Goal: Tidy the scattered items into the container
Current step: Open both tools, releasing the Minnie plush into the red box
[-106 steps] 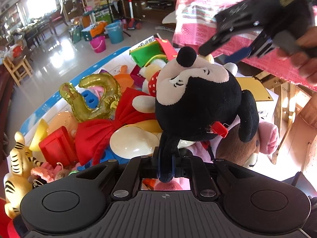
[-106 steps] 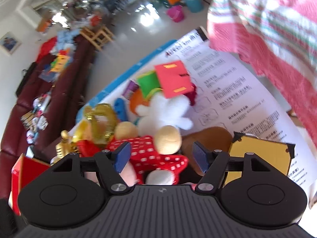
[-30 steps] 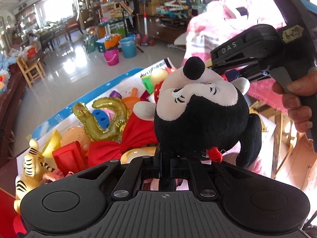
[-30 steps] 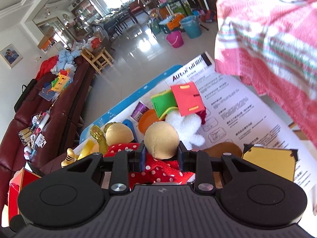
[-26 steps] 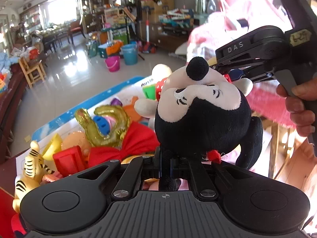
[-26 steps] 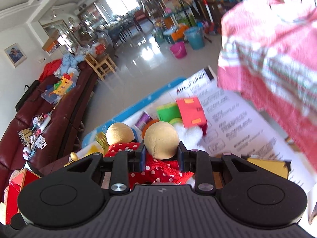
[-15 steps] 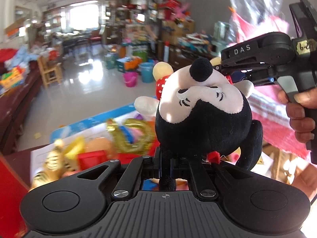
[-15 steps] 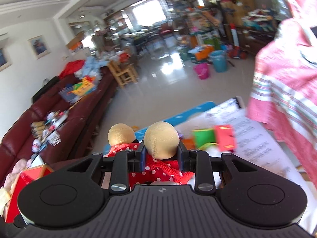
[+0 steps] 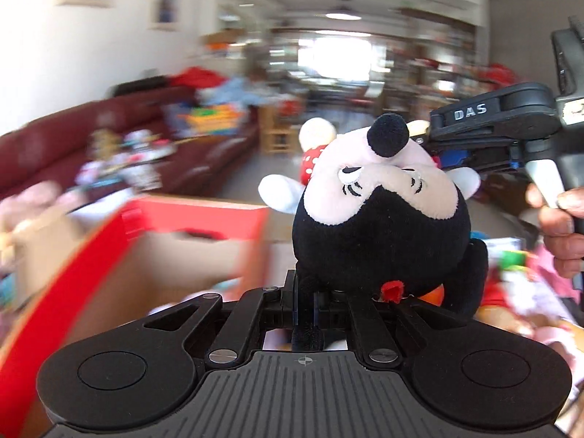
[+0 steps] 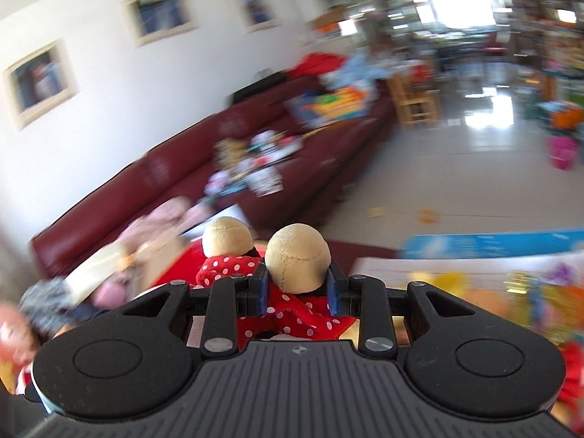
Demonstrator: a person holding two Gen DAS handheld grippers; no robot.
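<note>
I carry one plush mouse between both grippers. In the left wrist view its black and cream head fills the middle, and my left gripper is shut on a black part of it. My right gripper reaches in from the right, held by a hand. In the right wrist view the right gripper is shut on one tan foot. The other foot and the red polka-dot dress lie beside it. A red-rimmed cardboard box stands open, below and left of the plush.
A maroon sofa strewn with clutter runs along the white wall behind the box. Blurred toys lie at the lower right on a blue-edged printed sheet. A tiled floor stretches beyond.
Both grippers have swung left and upward with the plush, away from the toy pile. The red-rimmed box and the sofa have come into view, and the background is blurred.
</note>
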